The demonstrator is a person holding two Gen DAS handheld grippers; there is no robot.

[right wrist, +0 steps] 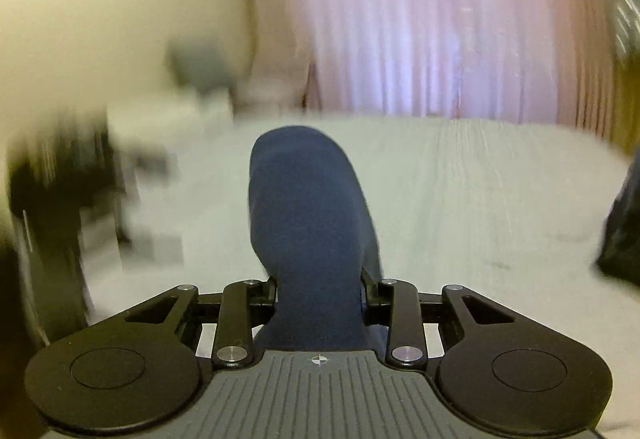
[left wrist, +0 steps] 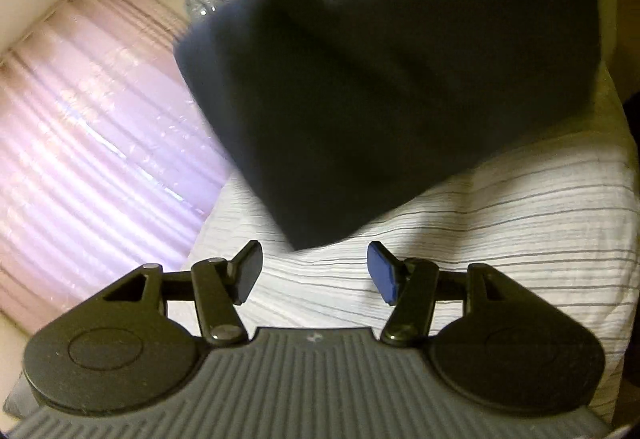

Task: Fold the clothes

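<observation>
Bedding, white w/ thin grey stripes, spreads under both tongs; navy garment, soft matte knit, hangs ahead of left gripper, jaws wide apart, empty; right gripper pinches a rounded fold of it; pink pleated curtain beyond.

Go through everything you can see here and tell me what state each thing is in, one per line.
Left gripper: open, holding nothing.
Right gripper: shut on the navy garment.
Navy garment: lifted above the bed, hanging, motion-blurred.
Striped bedsheet: spread over the bed, lightly wrinkled.
Pink curtain: drawn closed, light glowing through.
</observation>
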